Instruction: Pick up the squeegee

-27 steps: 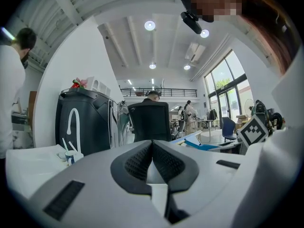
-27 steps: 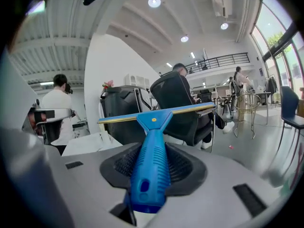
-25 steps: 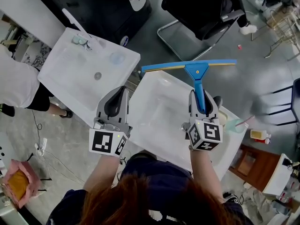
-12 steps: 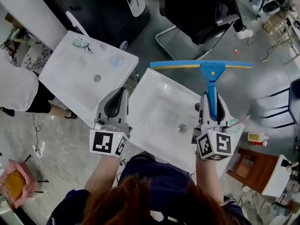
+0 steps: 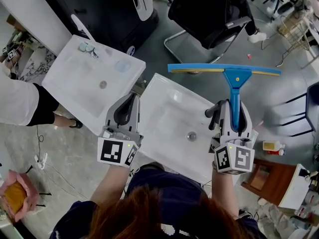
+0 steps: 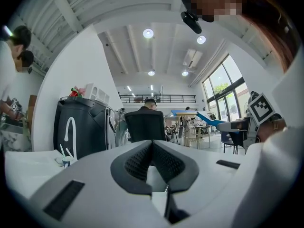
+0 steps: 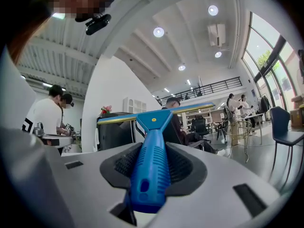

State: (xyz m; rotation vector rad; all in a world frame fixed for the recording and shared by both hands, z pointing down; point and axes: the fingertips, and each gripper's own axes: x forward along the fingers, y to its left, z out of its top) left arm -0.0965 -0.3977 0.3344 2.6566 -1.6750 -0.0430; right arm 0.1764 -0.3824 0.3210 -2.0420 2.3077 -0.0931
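Observation:
The squeegee is blue, with a long blade (image 5: 224,69) and a ribbed handle (image 5: 235,108). My right gripper (image 5: 234,105) is shut on the handle and holds the squeegee in the air above the right rim of a white basin (image 5: 164,108). In the right gripper view the handle (image 7: 151,167) fills the gap between the pads and the blade (image 7: 156,114) runs crosswise ahead. My left gripper (image 5: 130,97) hovers over the basin's left edge, shut with nothing in it. In the left gripper view its pads (image 6: 137,163) meet at the tip, and the squeegee (image 6: 209,119) shows at the right.
A second white basin (image 5: 75,83) lies to the left, with a cup of brushes (image 5: 85,46) at its far corner. A black tap (image 5: 214,114) stands by the near basin's drain (image 5: 192,136). A black chair (image 5: 209,9) is beyond. A person in white (image 5: 20,98) stands at left.
My right gripper has carried the squeegee up and to the right, off the basin's far rim toward its right side. The left gripper has shifted only slightly.

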